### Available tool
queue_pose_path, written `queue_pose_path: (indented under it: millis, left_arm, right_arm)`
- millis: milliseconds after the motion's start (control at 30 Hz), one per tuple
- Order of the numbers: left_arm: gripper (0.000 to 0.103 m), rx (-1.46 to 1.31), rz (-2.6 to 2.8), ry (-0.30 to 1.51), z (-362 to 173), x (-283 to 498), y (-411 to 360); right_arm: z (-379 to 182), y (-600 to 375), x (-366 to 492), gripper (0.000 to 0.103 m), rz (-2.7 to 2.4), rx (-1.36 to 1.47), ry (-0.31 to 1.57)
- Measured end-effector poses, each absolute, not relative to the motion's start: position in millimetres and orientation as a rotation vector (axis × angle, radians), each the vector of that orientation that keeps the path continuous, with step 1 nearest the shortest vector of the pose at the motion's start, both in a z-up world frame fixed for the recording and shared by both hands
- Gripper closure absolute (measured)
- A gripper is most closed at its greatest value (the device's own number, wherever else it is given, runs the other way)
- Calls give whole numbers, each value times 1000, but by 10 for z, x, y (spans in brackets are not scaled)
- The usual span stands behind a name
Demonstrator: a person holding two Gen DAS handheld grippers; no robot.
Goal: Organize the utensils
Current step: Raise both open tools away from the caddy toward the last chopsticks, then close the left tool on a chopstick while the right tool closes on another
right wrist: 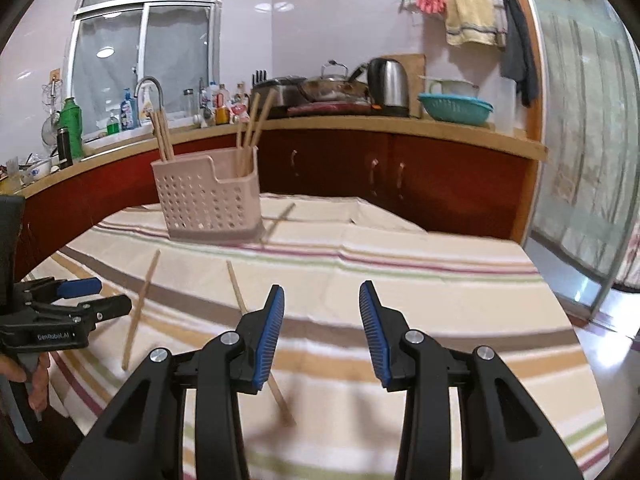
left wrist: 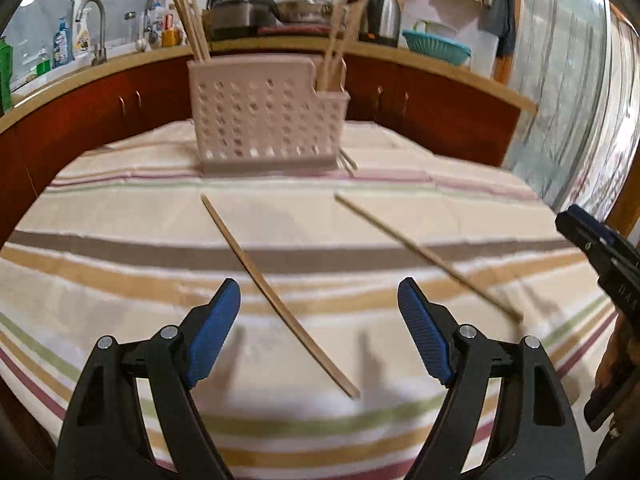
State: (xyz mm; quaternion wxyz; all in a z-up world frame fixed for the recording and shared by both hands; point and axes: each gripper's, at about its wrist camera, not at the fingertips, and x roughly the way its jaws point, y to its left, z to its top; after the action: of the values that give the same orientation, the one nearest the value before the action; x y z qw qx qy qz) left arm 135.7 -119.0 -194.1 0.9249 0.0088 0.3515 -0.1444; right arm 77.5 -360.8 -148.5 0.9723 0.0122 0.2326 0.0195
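1. The pink holder (left wrist: 264, 120) stands at upper centre of the left view, on the striped cloth (left wrist: 120, 280). Chopsticks stand in its two end compartments: one bunch at its left end (left wrist: 194, 30), one in the lower right pocket (left wrist: 334, 60). In the right view the holder (right wrist: 208, 200) sits at centre left with the same two bunches upright.
2. Two loose chopsticks lie on the cloth in mid frame of the left view, well apart: the left one (left wrist: 276, 296) runs diagonally between the fingers of the left gripper (left wrist: 320, 304); the right one (left wrist: 424, 254) slants toward the right edge.
3. The left gripper's fingers are spread wide, holding nothing. The right gripper (right wrist: 322, 312) is also spread and empty; one chopstick (right wrist: 240, 292) passes under its left finger.
4. Only the right view shows crossed chopsticks (right wrist: 278, 220) on the cloth just right of the holder, and the window (right wrist: 144, 52). The left view shows only their tips by the holder's base.
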Motion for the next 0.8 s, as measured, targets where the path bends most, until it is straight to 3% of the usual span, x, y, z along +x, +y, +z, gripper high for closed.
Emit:
queue_pose_path:
  millis: [333, 800]
  left_arm:
    - [24, 123, -266, 821, -2328, 1306, -1203]
    - [24, 41, -66, 840, -2298, 1351, -59]
  right_arm:
    - [-1627, -3726, 596, 63, 14, 60, 494]
    - [-1807, -3511, 573, 63, 42, 48, 554]
